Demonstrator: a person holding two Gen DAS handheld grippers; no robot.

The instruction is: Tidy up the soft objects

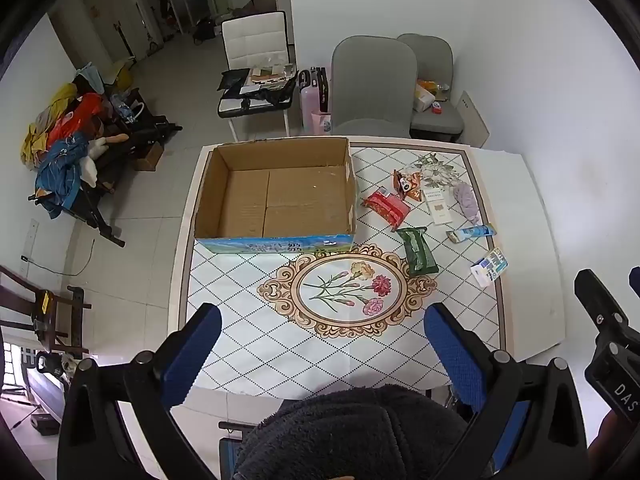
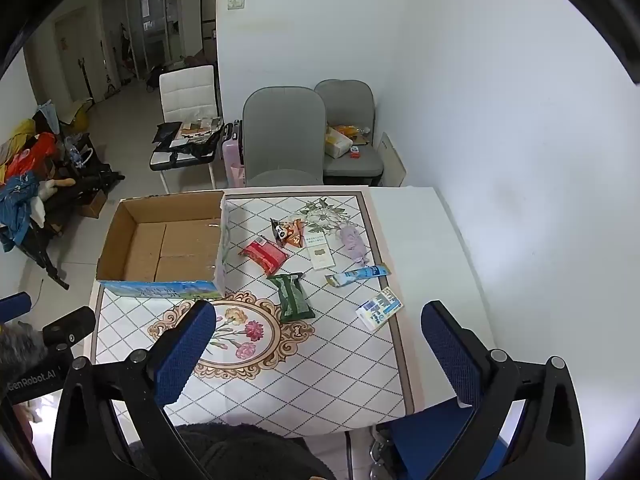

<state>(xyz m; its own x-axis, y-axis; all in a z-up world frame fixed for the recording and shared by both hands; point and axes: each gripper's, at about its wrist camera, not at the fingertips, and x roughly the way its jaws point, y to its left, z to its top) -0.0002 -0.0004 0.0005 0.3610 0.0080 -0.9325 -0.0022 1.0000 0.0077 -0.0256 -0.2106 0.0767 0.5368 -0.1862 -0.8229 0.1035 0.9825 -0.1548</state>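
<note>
An open cardboard box (image 1: 276, 196) stands on the table's left half; it also shows in the right wrist view (image 2: 164, 240). To its right lie a red pack (image 1: 386, 206), a green pack (image 1: 418, 250), an orange snack bag (image 1: 408, 184), a lilac soft bundle (image 1: 468, 200), a white flat box (image 1: 438, 206), a blue tube (image 1: 472, 234) and a blue-white carton (image 1: 490, 266). My left gripper (image 1: 322, 332) is open and empty above the table's near edge. My right gripper (image 2: 320, 330) is open and empty, nearer the green pack (image 2: 294, 298).
The table (image 1: 520, 240) has a patterned cloth with a flower medallion (image 1: 348, 292). Grey chairs (image 1: 372, 84) stand behind it. A white chair (image 1: 256, 64) with clutter and a clothes pile (image 1: 68, 140) are at the left. A dark fleece sleeve (image 1: 352, 432) is at the bottom.
</note>
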